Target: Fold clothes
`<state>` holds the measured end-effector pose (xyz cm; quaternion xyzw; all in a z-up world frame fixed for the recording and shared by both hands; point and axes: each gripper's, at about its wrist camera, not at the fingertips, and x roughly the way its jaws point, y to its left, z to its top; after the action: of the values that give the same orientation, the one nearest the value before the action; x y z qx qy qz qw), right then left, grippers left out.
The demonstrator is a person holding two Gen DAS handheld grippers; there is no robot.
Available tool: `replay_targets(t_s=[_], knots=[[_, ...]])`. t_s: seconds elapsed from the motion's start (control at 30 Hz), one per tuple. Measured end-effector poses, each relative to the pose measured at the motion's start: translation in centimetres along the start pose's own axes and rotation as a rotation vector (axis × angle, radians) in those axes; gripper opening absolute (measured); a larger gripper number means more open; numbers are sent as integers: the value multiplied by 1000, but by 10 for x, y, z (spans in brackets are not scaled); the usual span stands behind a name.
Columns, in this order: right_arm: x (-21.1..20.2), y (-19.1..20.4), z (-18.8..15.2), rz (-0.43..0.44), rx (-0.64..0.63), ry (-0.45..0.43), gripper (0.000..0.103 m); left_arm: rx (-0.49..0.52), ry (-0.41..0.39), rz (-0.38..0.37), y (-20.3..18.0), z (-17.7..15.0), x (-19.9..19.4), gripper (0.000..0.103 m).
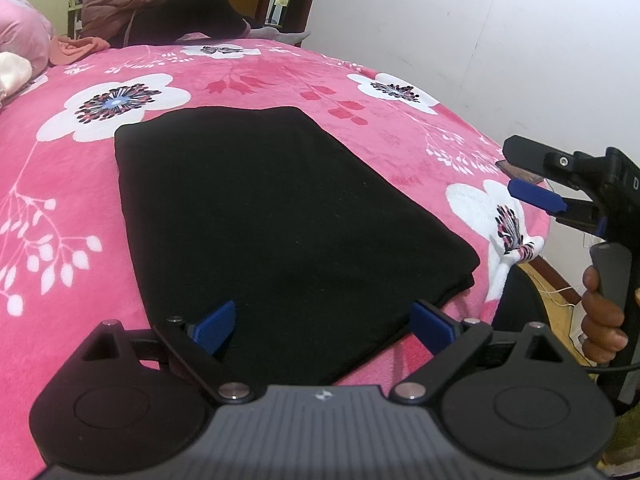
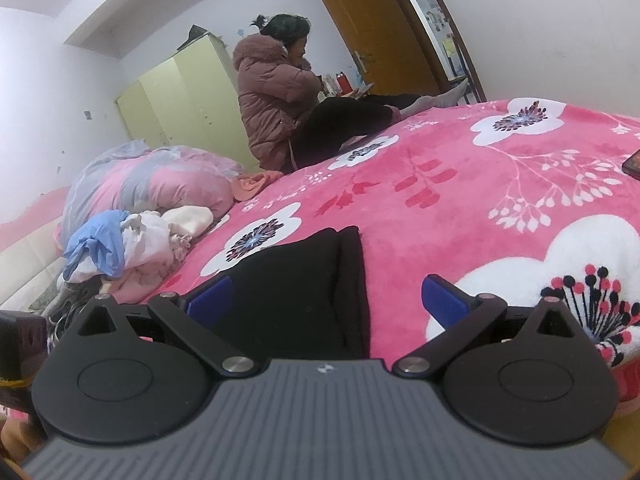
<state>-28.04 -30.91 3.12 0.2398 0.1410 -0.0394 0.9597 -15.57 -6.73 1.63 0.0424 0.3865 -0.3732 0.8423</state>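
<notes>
A black garment (image 1: pixel 280 216), folded into a flat rectangle, lies on the pink floral blanket (image 1: pixel 60 208). My left gripper (image 1: pixel 324 326) stands open over the garment's near edge, with cloth showing between its blue pads (image 1: pixel 214 326) and nothing clamped. In the left wrist view my right gripper (image 1: pixel 510 168) hangs off the garment's right side over the blanket, held by a hand (image 1: pixel 600 312). The right wrist view shows it open (image 2: pixel 326 296), with the folded edge of the black garment (image 2: pixel 304 292) below the left part of the gap.
A person in a pink padded jacket (image 2: pixel 272 96) sits at the bed's far edge. Loose clothes (image 2: pixel 132 240) and a bundled duvet (image 2: pixel 160 184) fill the head end. A dark phone (image 2: pixel 634 164) lies on the blanket (image 2: pixel 460 200). A white wall (image 1: pixel 480 40) runs along the bed.
</notes>
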Motion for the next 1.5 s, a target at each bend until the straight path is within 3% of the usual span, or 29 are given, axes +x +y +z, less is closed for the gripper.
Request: replay_targets(t_s=[0.17, 0.43, 0.83, 1.5], knots=[[-1, 0, 1, -2, 0, -8, 102, -19, -17, 16, 0, 3, -5, 95], [-3, -2, 2, -4, 10, -23, 102, 10, -122, 52, -4, 12, -21, 95], [-2, 3, 2, -12, -19, -28, 100, -41, -124, 115, 10, 10, -15, 85], [6, 3, 3, -11, -22, -22, 97, 13, -143, 120, 10, 5, -13, 65]])
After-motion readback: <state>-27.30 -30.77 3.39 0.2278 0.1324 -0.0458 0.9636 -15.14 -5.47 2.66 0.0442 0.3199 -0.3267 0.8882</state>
